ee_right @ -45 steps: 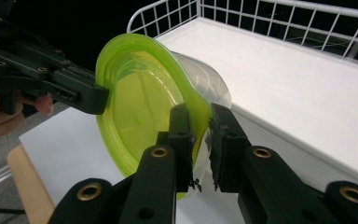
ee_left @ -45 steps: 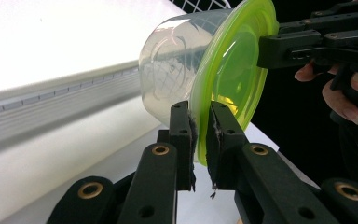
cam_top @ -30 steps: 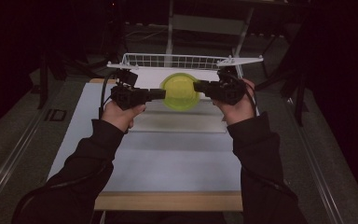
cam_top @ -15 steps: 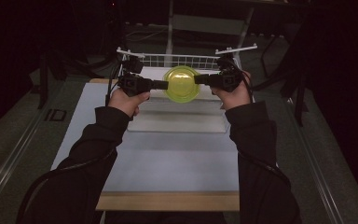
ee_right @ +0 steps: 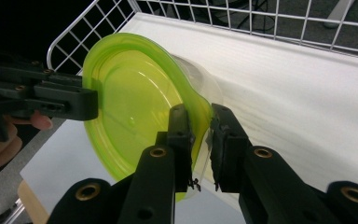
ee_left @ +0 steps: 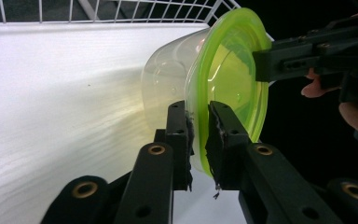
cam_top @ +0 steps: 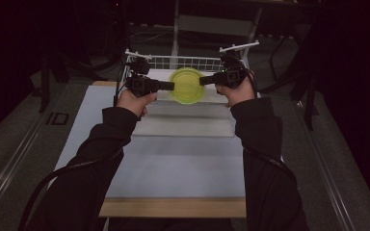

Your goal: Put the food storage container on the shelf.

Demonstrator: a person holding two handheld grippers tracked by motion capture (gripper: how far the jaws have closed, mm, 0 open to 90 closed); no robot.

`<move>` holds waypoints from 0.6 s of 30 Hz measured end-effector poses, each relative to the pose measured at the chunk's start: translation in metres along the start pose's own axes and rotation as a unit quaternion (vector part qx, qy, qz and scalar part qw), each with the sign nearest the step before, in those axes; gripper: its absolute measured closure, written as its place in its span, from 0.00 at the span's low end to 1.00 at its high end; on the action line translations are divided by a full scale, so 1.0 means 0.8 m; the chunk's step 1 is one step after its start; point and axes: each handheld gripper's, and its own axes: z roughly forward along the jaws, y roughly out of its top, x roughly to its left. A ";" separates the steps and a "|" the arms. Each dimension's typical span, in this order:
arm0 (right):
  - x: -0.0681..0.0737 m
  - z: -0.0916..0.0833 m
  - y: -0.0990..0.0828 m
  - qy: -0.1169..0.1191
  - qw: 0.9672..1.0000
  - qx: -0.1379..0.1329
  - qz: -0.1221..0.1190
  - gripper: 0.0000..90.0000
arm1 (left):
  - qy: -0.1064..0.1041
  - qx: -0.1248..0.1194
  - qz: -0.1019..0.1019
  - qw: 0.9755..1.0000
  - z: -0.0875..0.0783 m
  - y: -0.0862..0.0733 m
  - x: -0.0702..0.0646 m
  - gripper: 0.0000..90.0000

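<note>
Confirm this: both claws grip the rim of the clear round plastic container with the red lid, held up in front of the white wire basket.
One detail is wrong: the lid is yellow-green, not red, as the left gripper view shows. The rest holds: the left claw and right claw pinch its rim before the white wire basket.

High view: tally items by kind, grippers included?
Grippers: 2, left gripper and right gripper
Clear containers with green lid: 1, container
White wire racks: 1, rack
White boards: 1, board
Total: 5
</note>
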 end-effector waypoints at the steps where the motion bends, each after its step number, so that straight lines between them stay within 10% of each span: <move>1: 0.000 0.001 0.002 0.001 1.000 0.001 0.000 0.88 | 0.002 -0.002 -0.004 1.000 0.001 0.001 0.002 0.88; 18: -0.007 0.014 0.017 -0.021 0.999 -0.004 0.026 0.87 | 0.031 -0.008 -0.010 0.999 0.020 0.005 0.011 0.81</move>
